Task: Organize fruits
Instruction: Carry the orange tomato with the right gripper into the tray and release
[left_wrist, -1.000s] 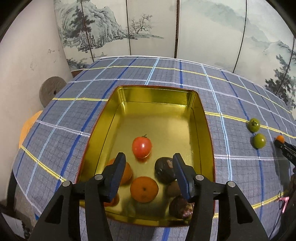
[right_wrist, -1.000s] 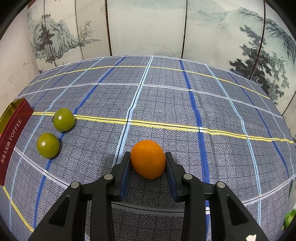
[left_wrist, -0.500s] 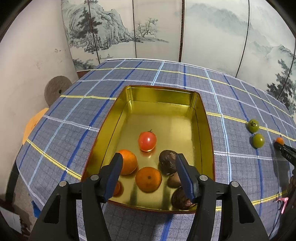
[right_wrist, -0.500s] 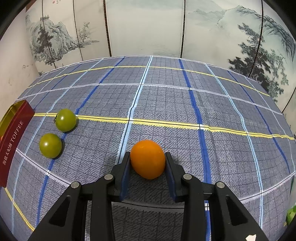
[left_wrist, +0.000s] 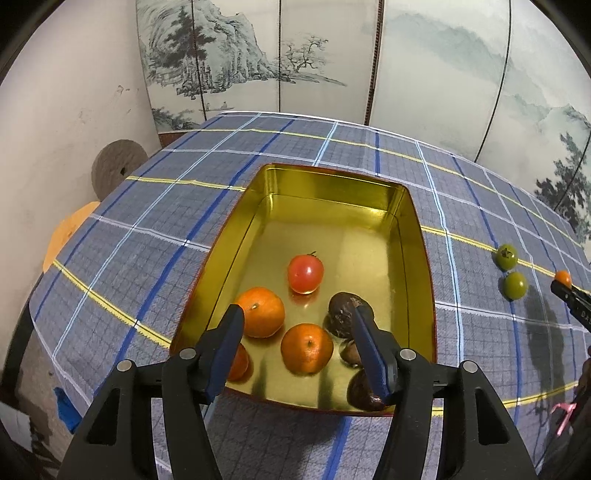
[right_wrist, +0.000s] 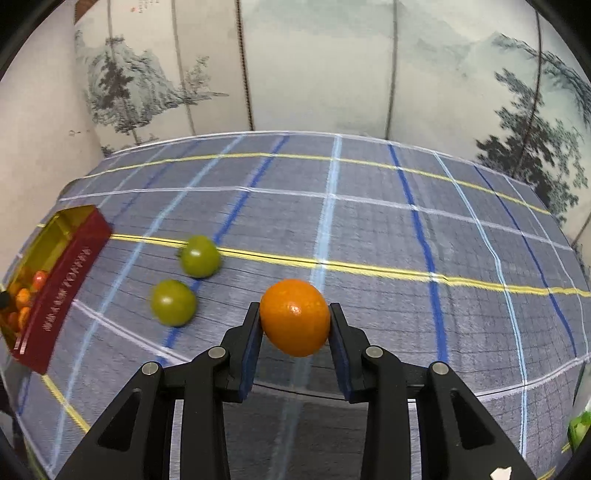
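Claw work at the bench: the left claw (left_wrist: 297, 334) hangs with its jaws spread wide and nothing between them, poised over the near end of the gold tin (left_wrist: 413, 221). Inside the tin lie a red tomato (left_wrist: 305, 273), two whole oranges (left_wrist: 261, 312) and dark brown fruits (left_wrist: 341, 314); a further orange fruit shows partly behind the left finger.

Across the checked cloth (right_wrist: 369, 229), the right claw (right_wrist: 294, 332) is closed on a small orange fruit (right_wrist: 294, 316), pinched at its two sides and apparently lifted clear of the cloth. The tin (right_wrist: 62, 291), seen from this side by its red outer wall, lies well off to that claw's left, near the edge of the view. Between claw and tin sit two green tomatoes (right_wrist: 173, 302), just left of the held fruit and close to each other.

The coming move likely turns on that leftward line: the carried orange must pass over or around the green pair and clear the tin's red wall before release. The left claw is far nearer the tin, the right nearer the green tomatoes.
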